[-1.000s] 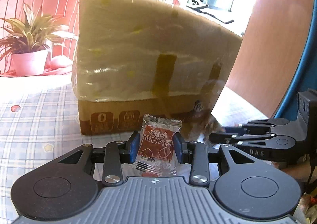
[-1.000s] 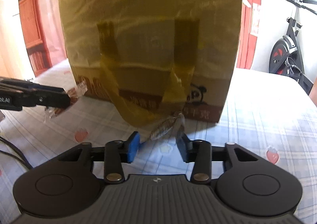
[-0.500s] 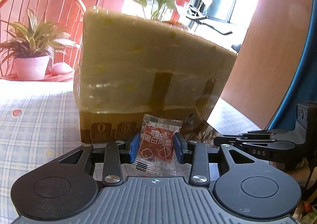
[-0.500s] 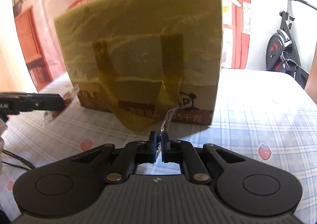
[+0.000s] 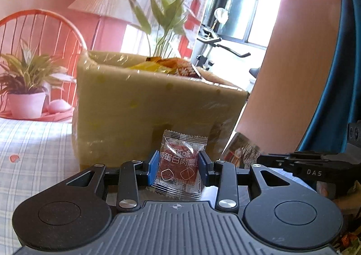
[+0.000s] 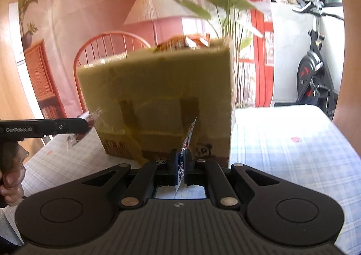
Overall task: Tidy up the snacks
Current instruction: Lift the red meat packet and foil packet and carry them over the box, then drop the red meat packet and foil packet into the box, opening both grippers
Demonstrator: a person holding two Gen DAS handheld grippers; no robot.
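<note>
Left wrist view: left gripper (image 5: 177, 165) clamped, blue pads (image 5: 153, 167) pressed on both sides of a clear snack packet (image 5: 179, 164) with red-brown contents, held upright and face-on. White Chinese characters printed across the packet, small print below too fine to read. Just beyond, a tape-wrapped cardboard box (image 5: 144, 110), open at the top, with orange and yellow wrappers (image 5: 167, 65) heaped above its rim. At far right, the right gripper (image 5: 261, 157) side-on, marked "DAS", gripping a second packet (image 5: 241, 150) near the box's right corner. Checked tablecloth (image 5: 29, 146) bare to the left of the box; potted plant (image 5: 27, 87) and red chair (image 5: 45, 29) well behind.

Right wrist view: right gripper (image 6: 181, 165) closed tight on the thin second packet (image 6: 188, 136), edge-on, rising in front of the box (image 6: 158, 101). Print on the box's lower band and a panda mark blurred, unreadable. At left, the left gripper (image 6: 86, 124), lettered "GenRobot.AI", held in a hand (image 6: 11, 178), carrying its packet (image 6: 79, 136) beside the box's left edge. Open tablecloth (image 6: 282, 155) to the right; exercise bike (image 6: 315, 69) far right.
</note>
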